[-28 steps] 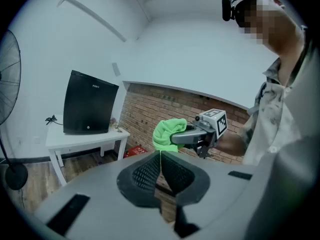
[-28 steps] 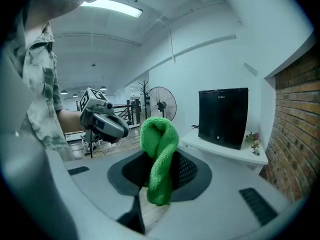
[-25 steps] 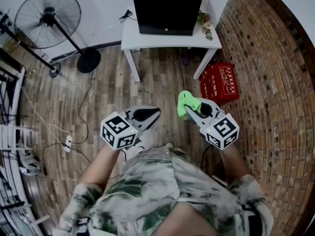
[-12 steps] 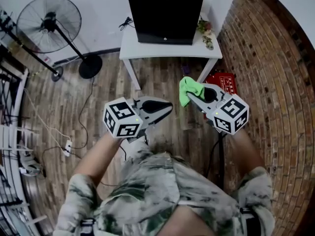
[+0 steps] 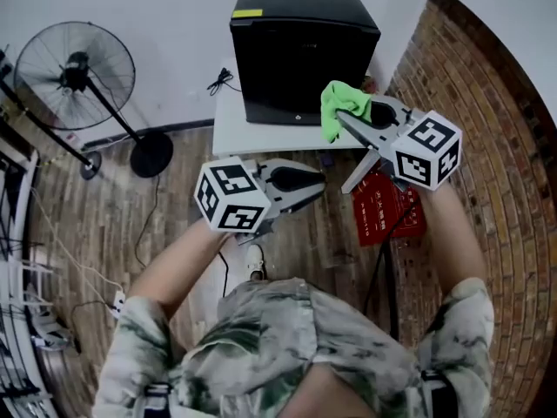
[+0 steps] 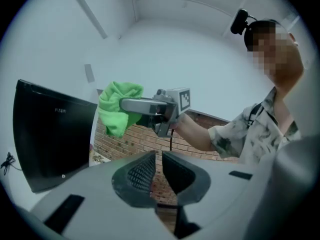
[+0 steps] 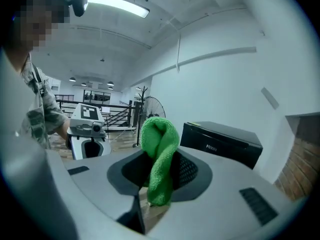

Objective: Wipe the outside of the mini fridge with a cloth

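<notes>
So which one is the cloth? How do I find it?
Find the black mini fridge on the white table by the brick wall. Near its right front corner, the right gripper pinches the cloth. It is the only bright green, fluffy thing in view.

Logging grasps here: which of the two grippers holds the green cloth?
The right gripper: it is clamped on the green cloth, while the left gripper is shut on nothing.

Both arms reach forward; right gripper held higher, jaws pinching cloth; left gripper lower, jaws nearly together, empty
</notes>
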`<move>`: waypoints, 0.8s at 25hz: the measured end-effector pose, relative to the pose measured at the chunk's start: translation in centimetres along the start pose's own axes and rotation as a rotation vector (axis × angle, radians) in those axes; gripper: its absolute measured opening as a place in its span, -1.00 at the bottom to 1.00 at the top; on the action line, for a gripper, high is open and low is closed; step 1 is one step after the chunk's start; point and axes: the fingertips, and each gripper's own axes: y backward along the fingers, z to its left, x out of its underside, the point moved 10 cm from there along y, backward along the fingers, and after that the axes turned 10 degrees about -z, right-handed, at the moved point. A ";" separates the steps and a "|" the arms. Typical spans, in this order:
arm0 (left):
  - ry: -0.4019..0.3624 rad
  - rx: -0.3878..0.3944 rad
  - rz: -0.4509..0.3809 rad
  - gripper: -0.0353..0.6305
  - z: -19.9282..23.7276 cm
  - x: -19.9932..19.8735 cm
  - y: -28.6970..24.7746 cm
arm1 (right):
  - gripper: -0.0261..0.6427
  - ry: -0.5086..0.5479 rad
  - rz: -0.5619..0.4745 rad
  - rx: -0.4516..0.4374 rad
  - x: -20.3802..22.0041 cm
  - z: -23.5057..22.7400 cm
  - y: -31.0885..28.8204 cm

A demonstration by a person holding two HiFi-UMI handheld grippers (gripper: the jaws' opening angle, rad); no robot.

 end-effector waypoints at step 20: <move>-0.013 0.154 0.037 -0.67 18.2 -8.8 1.8 | -0.59 0.132 0.035 0.041 -9.9 -16.1 -26.7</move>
